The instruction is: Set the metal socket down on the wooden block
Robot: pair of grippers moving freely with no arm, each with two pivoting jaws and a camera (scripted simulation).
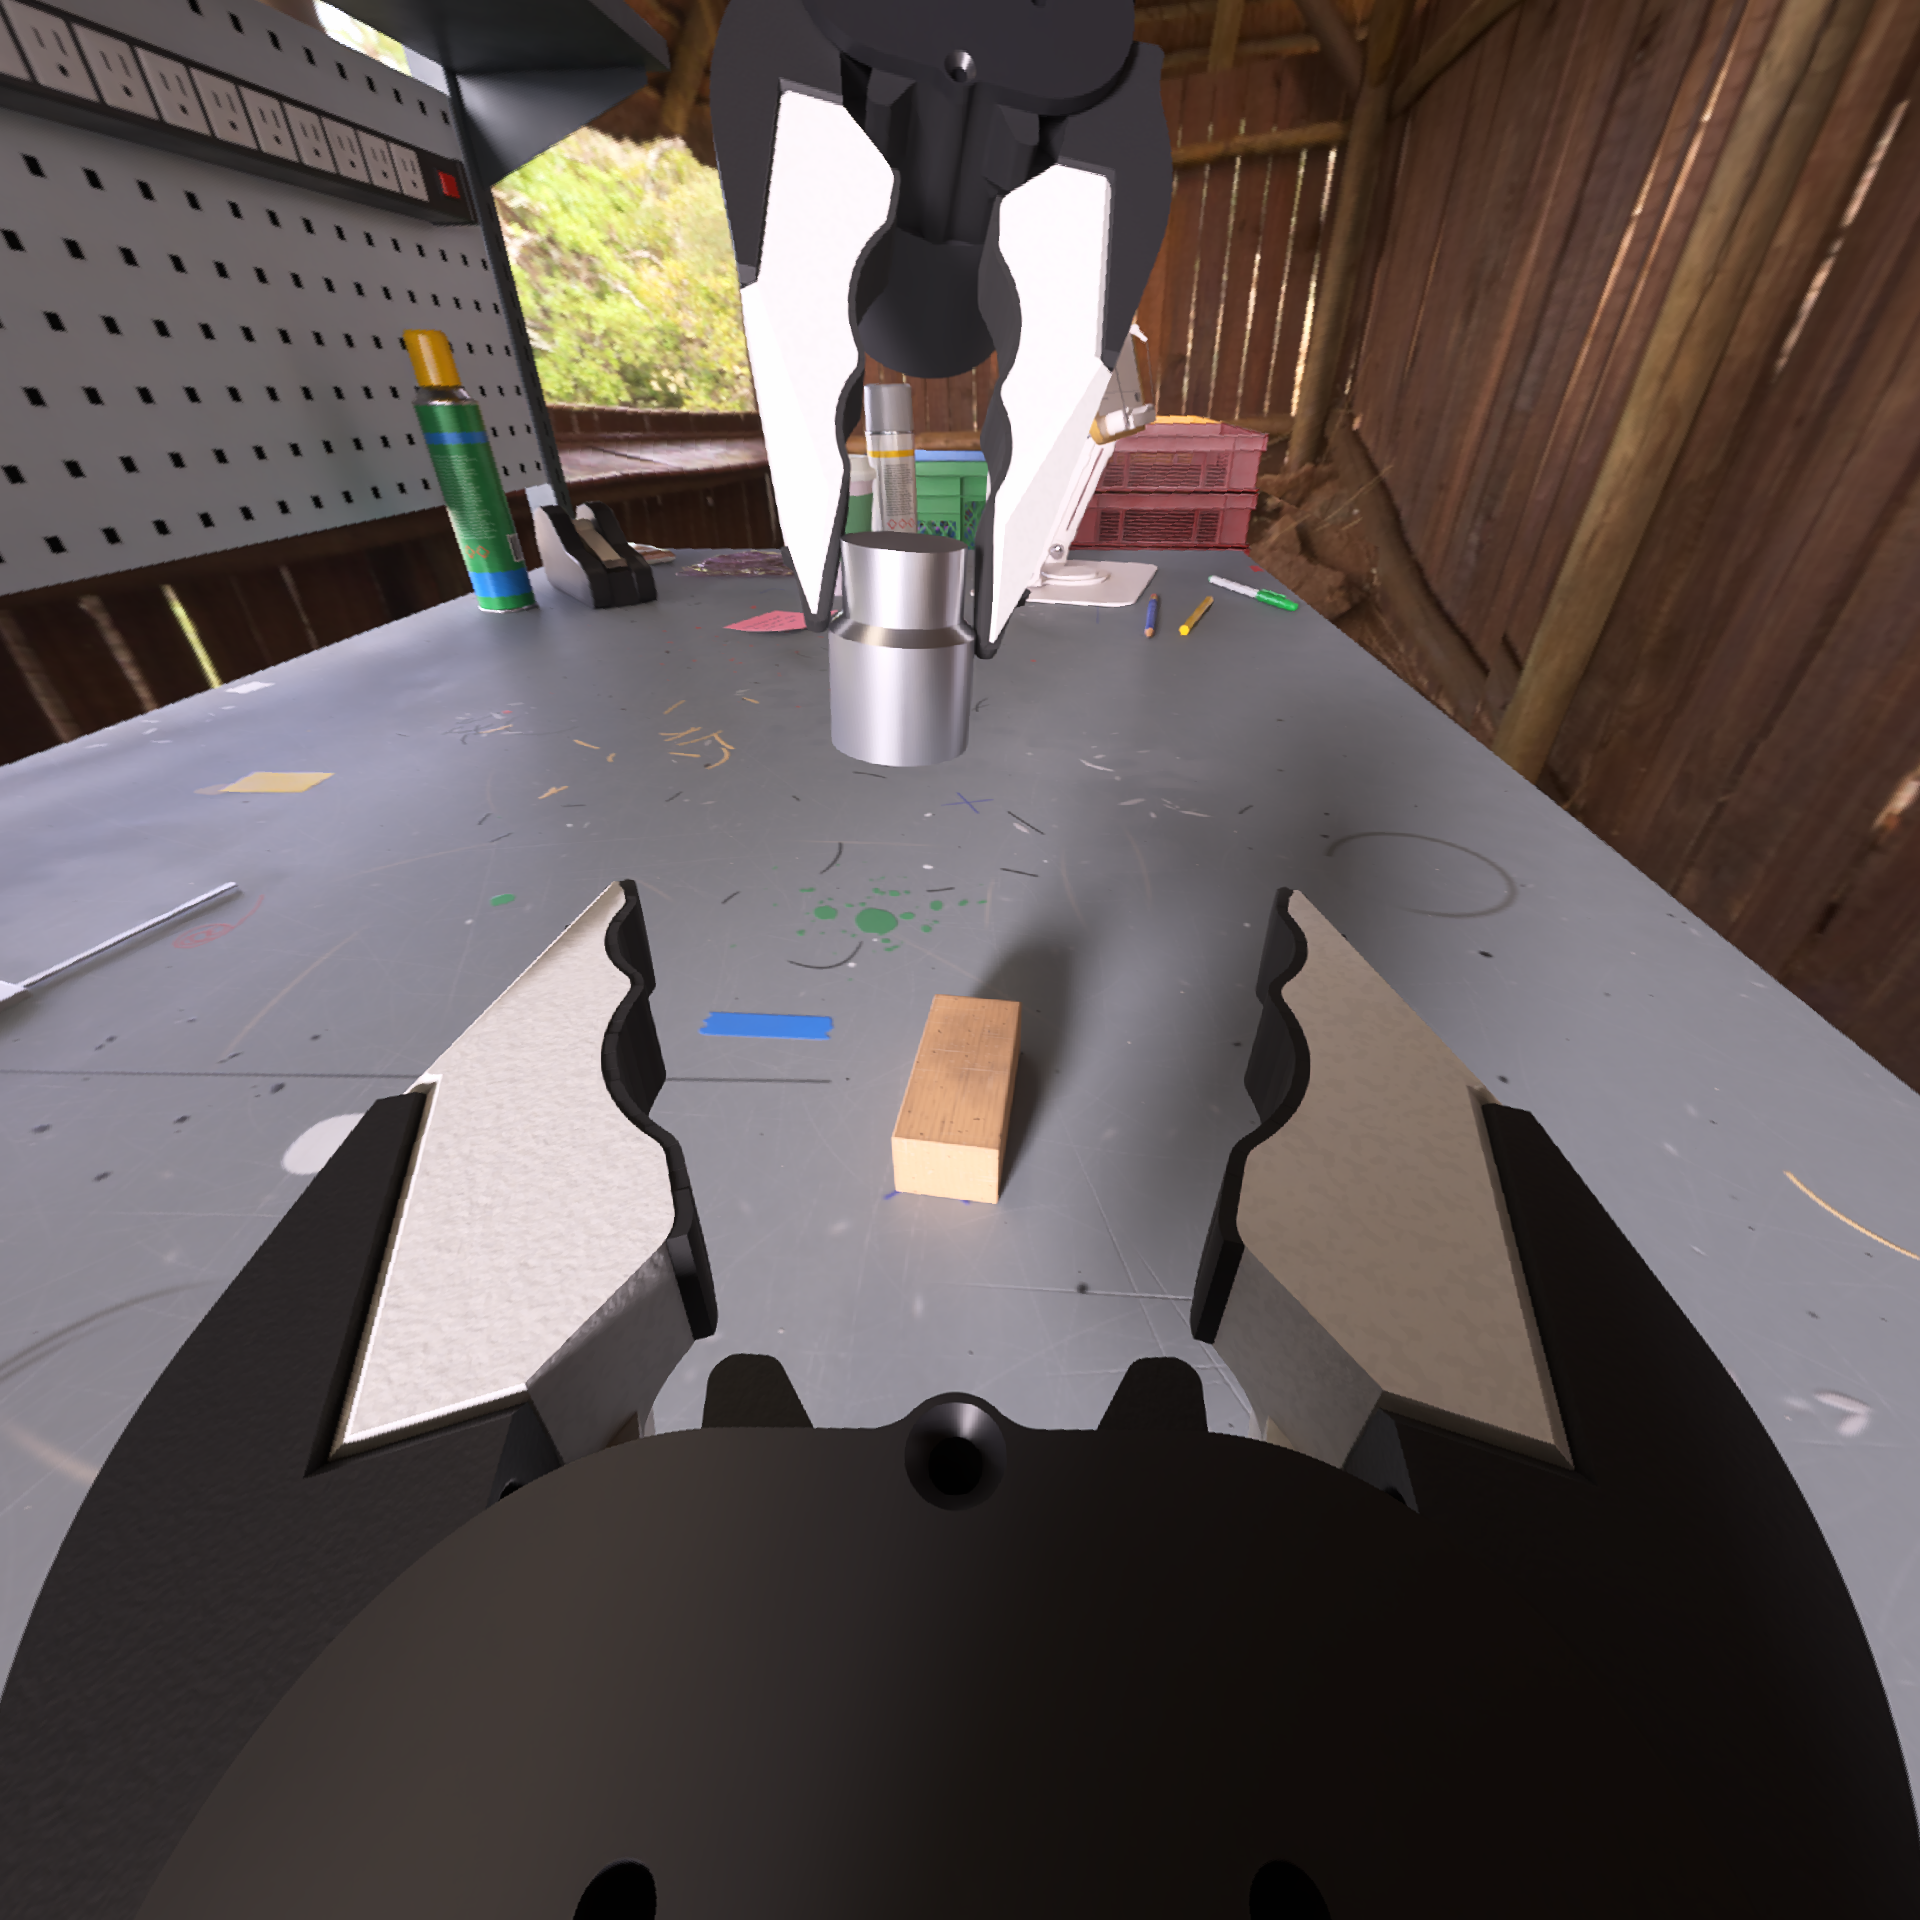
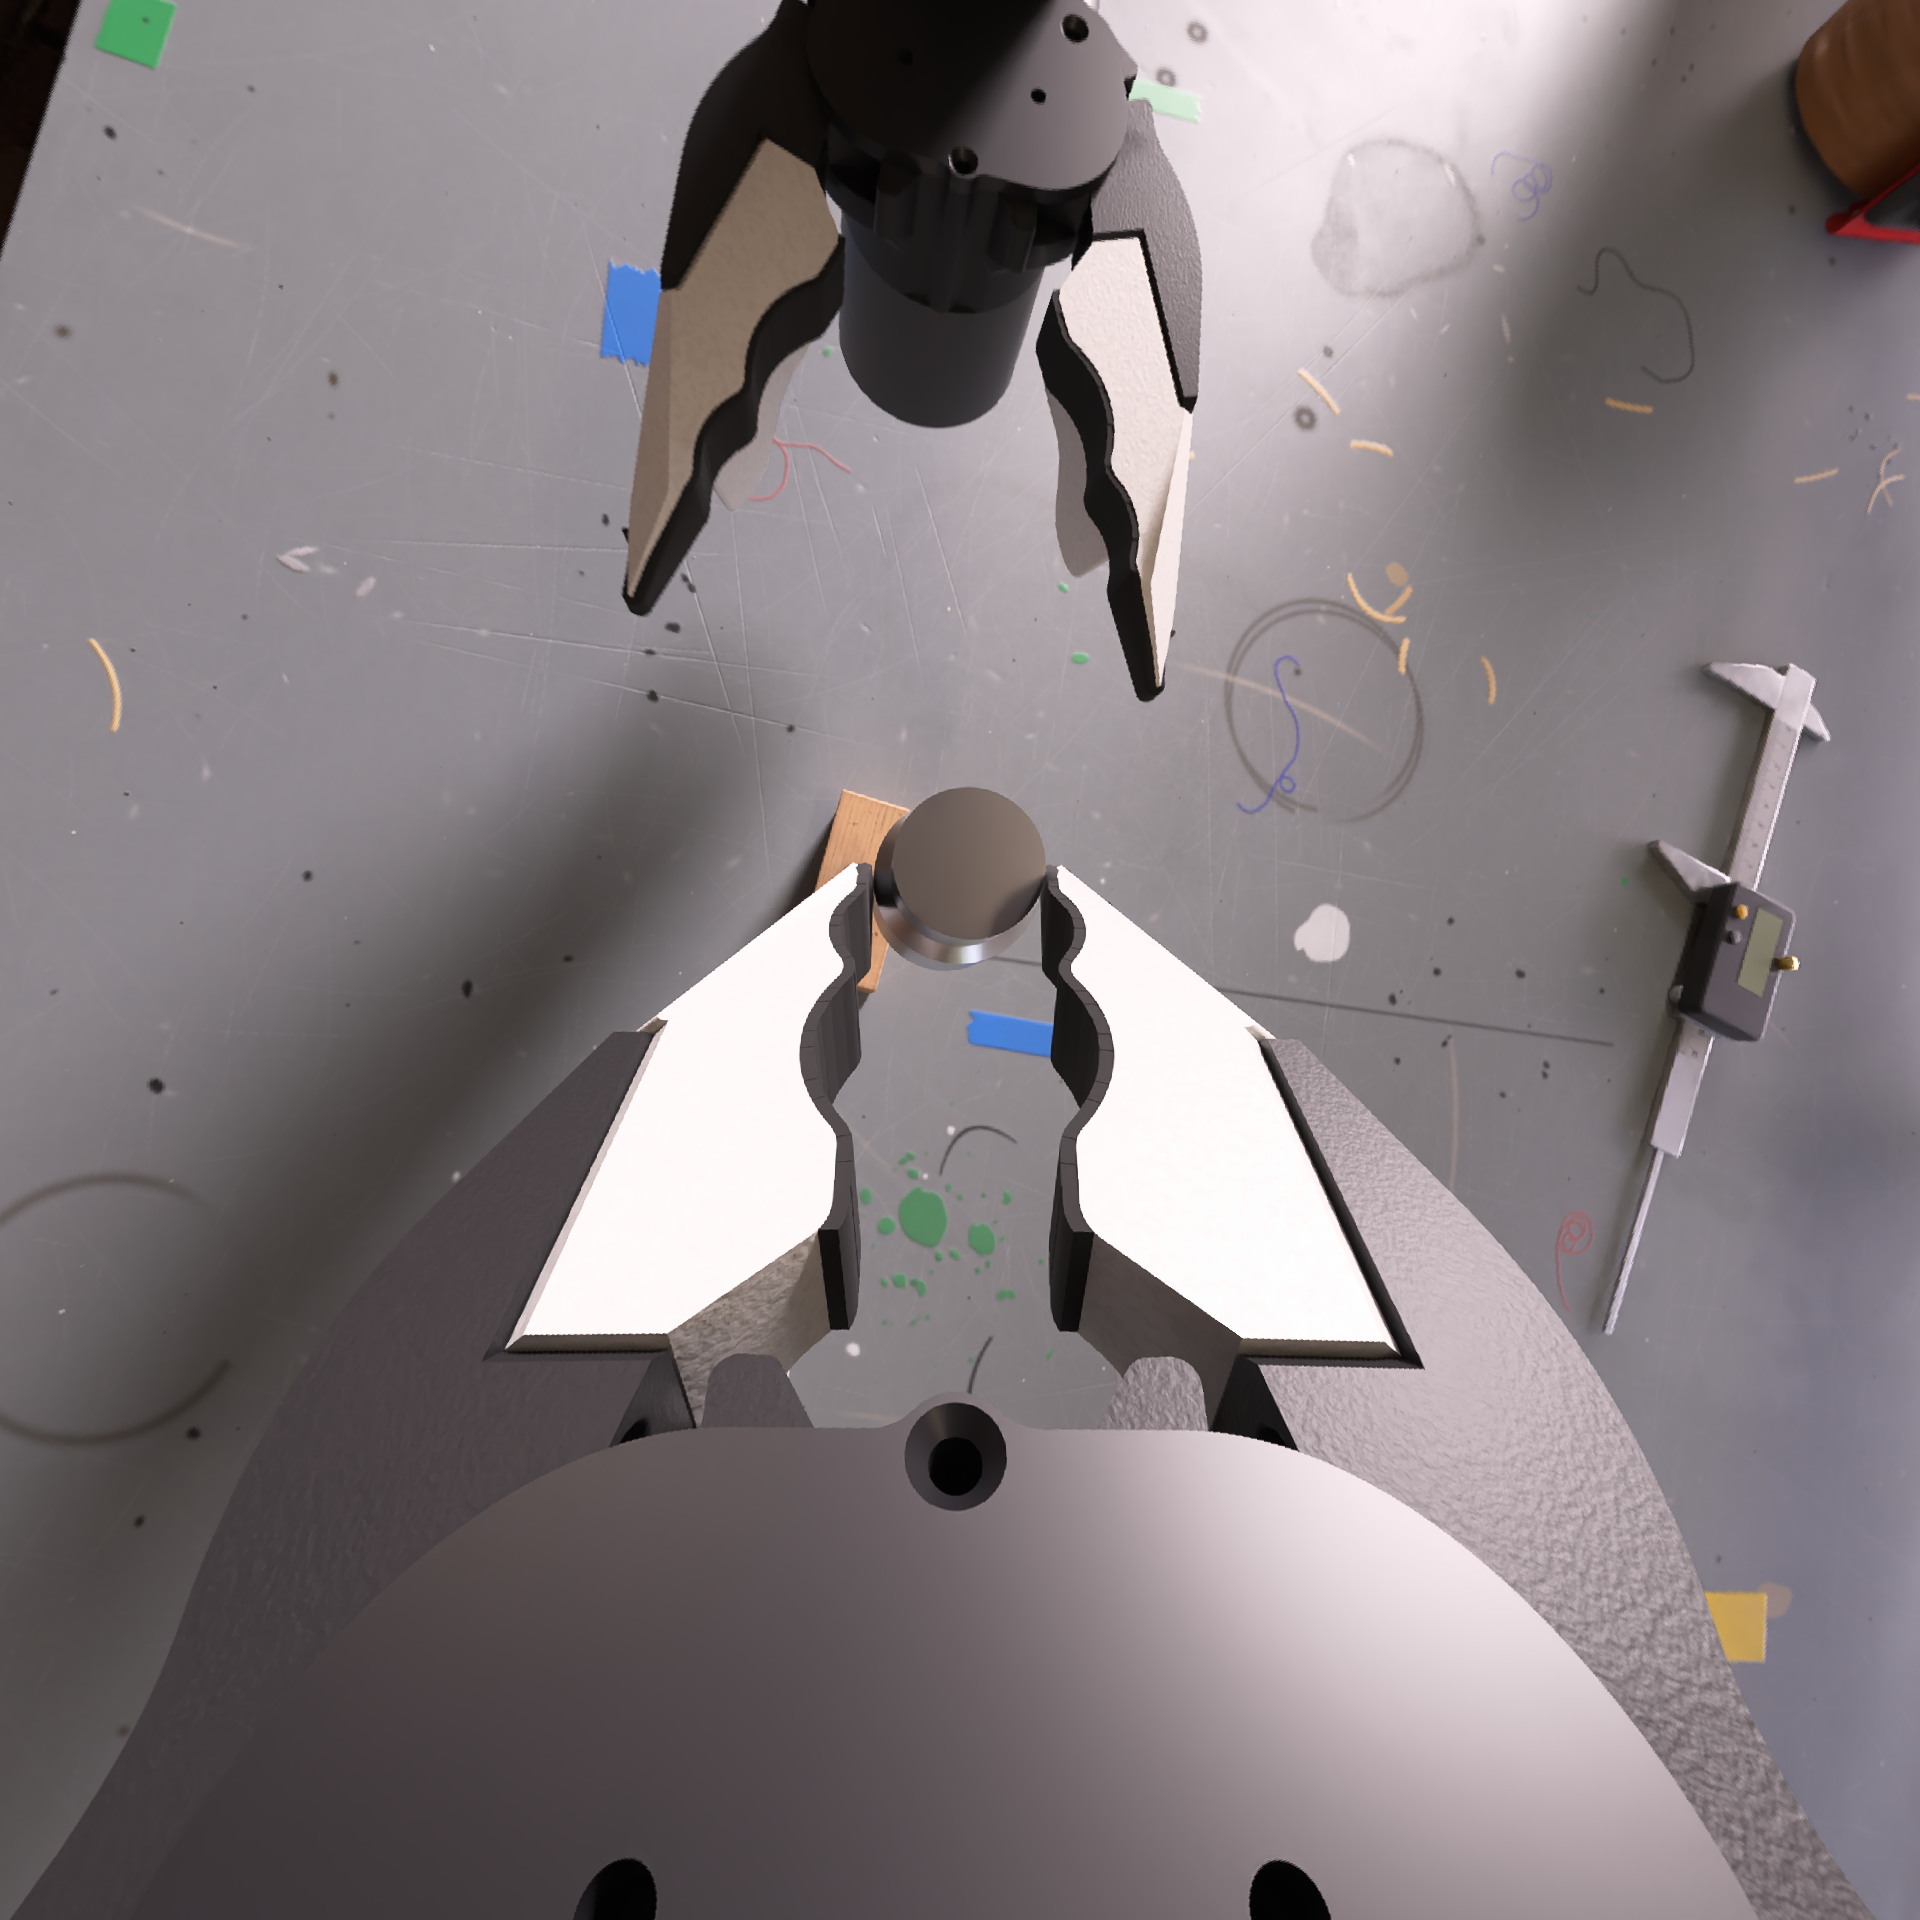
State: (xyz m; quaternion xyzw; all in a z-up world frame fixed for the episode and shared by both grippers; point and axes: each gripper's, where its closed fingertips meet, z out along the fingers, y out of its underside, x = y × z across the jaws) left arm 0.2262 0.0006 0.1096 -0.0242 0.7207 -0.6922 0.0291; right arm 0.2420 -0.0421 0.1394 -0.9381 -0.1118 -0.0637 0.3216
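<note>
The metal socket [image 1: 902, 655] is a stepped silver cylinder, held upright in the air above the grey table. My right gripper [image 1: 902, 636] comes down from above and is shut on its narrower upper part. In the right wrist view, the gripper [image 2: 956, 878] clamps the socket [image 2: 961, 868] at its fingertips, looking straight down. The wooden block [image 1: 956, 1096] lies flat on the table, nearer to my left gripper than the socket is. In the right wrist view the socket and a finger hide most of the block [image 2: 857, 831]. My left gripper [image 1: 956, 899] is open and empty, low over the table in front of the block; it also shows in the right wrist view [image 2: 894, 644].
A green spray can [image 1: 473, 488], a tape dispenser [image 1: 592, 556], pink crates [image 1: 1174, 488] and pens [image 1: 1252, 594] stand at the table's far end. A pegboard [image 1: 208, 343] runs along the left. A caliper [image 2: 1725, 935] lies on the table. Blue tape [image 1: 767, 1025] is beside the block.
</note>
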